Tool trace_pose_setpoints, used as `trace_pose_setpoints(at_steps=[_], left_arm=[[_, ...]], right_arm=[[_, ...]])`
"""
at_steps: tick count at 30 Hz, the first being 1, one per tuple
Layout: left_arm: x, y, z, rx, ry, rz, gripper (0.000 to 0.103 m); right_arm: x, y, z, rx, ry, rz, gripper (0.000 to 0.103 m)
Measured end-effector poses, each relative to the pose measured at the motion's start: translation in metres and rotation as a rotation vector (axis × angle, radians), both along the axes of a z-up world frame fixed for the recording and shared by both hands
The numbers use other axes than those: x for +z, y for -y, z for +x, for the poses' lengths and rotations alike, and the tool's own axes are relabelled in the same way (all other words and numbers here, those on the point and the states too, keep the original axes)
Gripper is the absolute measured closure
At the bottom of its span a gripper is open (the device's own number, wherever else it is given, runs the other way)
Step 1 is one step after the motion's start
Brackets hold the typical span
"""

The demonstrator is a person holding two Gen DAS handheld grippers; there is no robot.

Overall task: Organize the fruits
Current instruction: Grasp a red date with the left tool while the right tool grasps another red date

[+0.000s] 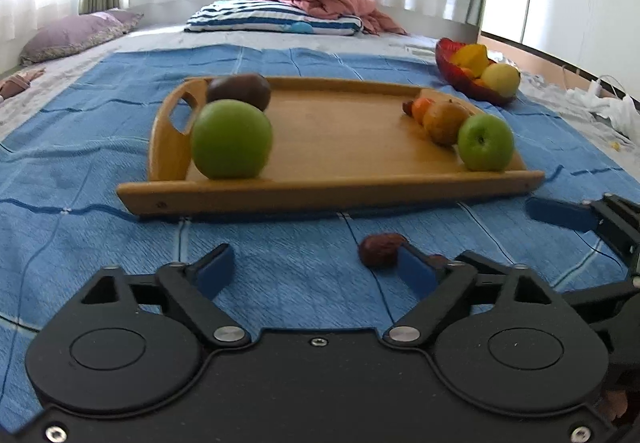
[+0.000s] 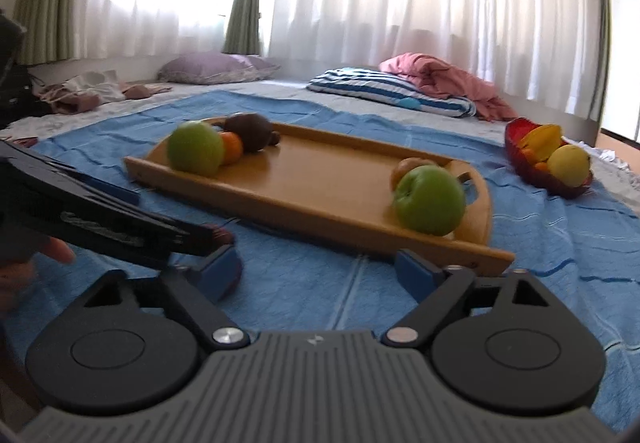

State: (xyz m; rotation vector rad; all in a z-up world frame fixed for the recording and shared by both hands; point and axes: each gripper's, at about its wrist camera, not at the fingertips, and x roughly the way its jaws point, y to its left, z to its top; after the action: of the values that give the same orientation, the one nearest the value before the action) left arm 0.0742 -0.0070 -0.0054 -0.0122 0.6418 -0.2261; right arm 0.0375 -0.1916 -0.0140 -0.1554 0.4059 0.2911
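A wooden tray (image 1: 332,183) sat on a blue blanket (image 1: 80,171) spread over a bed. A green apple (image 1: 231,139) and a dark brown fruit (image 1: 239,91) lay at its left end; a second green apple (image 1: 485,142), a brownish pear (image 1: 444,121) and an orange fruit (image 1: 422,108) at its right. A red bowl (image 1: 460,75) of fruit stood beyond. The left gripper (image 1: 316,263) was spread wide and empty, a wrinkled date (image 1: 380,248) just beside its right finger.
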Motion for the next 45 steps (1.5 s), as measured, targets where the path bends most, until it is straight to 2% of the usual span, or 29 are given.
trace_pose_setpoints(at_steps=[2, 5, 10, 13, 15, 20, 24, 31, 40, 42, 45], left_arm=[[0.000, 0.001, 0.000, -0.006, -0.002, 0.002, 0.023], [0.001, 0.002, 0.001, -0.022, -0.010, -0.014, 0.034], [0.005, 0.010, 0.007, -0.048, -0.016, -0.034, 0.043], [0.005, 0.017, 0.014, -0.067, -0.040, -0.048, 0.060], [0.005, 0.020, 0.018, -0.073, -0.061, -0.048, 0.081], [0.009, 0.018, 0.019, -0.068, -0.073, -0.070, 0.081], [0.010, 0.009, 0.017, -0.041, -0.056, -0.050, 0.081], [0.009, -0.006, 0.011, 0.002, -0.047, -0.039, 0.081], [0.009, -0.014, 0.005, 0.007, -0.030, -0.009, 0.080], [0.008, -0.017, 0.004, 0.008, -0.027, 0.000, 0.072], [0.008, -0.021, 0.000, 0.011, -0.024, 0.007, 0.068]], right_arm=[[-0.002, -0.004, -0.003, 0.013, -0.002, -0.017, 0.019], [-0.005, -0.009, -0.006, 0.035, -0.013, -0.039, 0.026], [-0.008, -0.017, -0.011, 0.072, -0.017, -0.055, 0.029], [-0.008, -0.020, -0.011, 0.080, -0.023, -0.048, 0.032], [-0.007, -0.022, -0.010, 0.082, -0.028, -0.040, 0.035], [-0.008, -0.027, -0.006, 0.062, -0.033, -0.029, 0.044], [-0.009, -0.030, -0.003, 0.013, -0.031, -0.039, 0.050], [-0.006, -0.029, 0.003, -0.036, -0.050, -0.027, 0.051], [-0.003, -0.039, 0.004, 0.020, -0.072, 0.015, 0.051], [-0.003, -0.042, 0.005, 0.013, -0.076, 0.030, 0.051], [-0.003, -0.044, 0.010, 0.007, -0.081, 0.050, 0.051]])
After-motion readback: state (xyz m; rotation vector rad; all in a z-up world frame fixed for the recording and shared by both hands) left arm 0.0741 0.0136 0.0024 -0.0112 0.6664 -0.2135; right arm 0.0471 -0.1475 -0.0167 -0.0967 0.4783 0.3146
